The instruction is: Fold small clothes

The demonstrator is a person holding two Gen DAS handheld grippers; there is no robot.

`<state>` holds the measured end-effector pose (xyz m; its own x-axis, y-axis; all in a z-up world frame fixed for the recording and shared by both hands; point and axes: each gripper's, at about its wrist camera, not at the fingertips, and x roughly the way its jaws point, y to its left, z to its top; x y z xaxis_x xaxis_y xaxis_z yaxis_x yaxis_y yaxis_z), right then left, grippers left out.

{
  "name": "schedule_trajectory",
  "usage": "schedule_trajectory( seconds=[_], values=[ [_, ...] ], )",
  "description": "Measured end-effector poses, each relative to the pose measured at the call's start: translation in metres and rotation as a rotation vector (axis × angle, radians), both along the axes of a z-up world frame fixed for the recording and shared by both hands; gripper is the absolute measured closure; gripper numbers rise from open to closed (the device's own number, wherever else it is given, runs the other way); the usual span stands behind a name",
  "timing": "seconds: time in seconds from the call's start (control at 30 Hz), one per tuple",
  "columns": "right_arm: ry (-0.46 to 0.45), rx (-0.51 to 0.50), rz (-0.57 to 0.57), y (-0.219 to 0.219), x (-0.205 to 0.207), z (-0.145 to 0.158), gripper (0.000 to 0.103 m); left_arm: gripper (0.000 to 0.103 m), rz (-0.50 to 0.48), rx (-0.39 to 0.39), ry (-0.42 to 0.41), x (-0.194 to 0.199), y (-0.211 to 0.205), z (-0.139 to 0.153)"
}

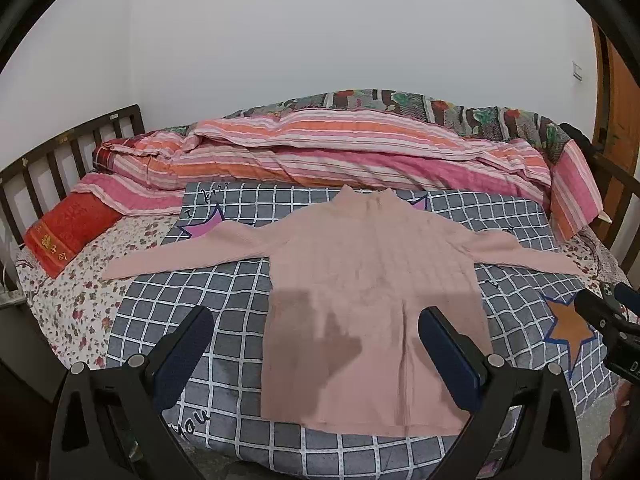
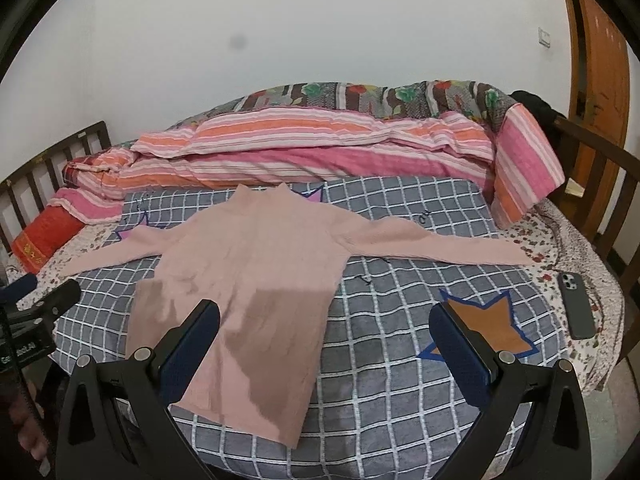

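A pink long-sleeved sweater [image 1: 372, 280] lies flat and face down on a grey checked blanket [image 1: 192, 300], collar toward the far side, both sleeves spread out sideways. It also shows in the right wrist view [image 2: 248, 280]. My left gripper [image 1: 316, 320] is open and empty, hovering above the sweater's hem. My right gripper [image 2: 324, 316] is open and empty, above the hem's right side and the blanket [image 2: 400, 360]. The right gripper also shows at the right edge of the left wrist view [image 1: 612, 312].
A rolled striped pink and orange quilt [image 1: 340, 152] lies along the far side of the bed. A red pillow [image 1: 64, 232] sits at the left by the wooden headboard [image 1: 60, 148]. A dark phone [image 2: 576, 306] lies on the floral sheet at the right. A wooden door [image 2: 600, 60] stands far right.
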<state>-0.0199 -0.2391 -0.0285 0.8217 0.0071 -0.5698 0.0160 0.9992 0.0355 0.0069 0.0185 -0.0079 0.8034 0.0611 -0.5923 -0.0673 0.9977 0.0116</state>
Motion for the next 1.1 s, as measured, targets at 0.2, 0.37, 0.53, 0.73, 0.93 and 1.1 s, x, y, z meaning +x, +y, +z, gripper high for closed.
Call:
schedule_trajectory(
  seconds=[0.2,0.37,0.53,0.73,0.93,1.1],
  values=[
    [-0.004,-0.020,0.005,0.008,0.011,-0.008,0.001,0.000,0.020,-0.013,0.014,0.018,0.014,-0.009],
    [0.014,-0.038,0.026,0.013,0.032,-0.023,0.001,0.000,0.041,-0.023,0.039,0.040,0.028,-0.021],
    [0.043,-0.110,0.004,0.015,0.060,-0.044,0.001,0.000,0.056,-0.037,0.070,0.069,0.047,-0.039],
    [0.038,-0.109,0.000,0.011,0.088,-0.069,0.001,0.000,0.099,-0.074,0.098,0.102,0.084,-0.069],
    [0.080,-0.081,0.013,0.008,0.128,-0.094,0.001,0.001,0.173,-0.199,0.172,0.142,0.150,-0.115],
    [0.118,-0.046,0.006,0.003,0.161,-0.111,0.001,0.007,0.288,-0.255,0.156,0.164,0.213,-0.143]
  ],
)
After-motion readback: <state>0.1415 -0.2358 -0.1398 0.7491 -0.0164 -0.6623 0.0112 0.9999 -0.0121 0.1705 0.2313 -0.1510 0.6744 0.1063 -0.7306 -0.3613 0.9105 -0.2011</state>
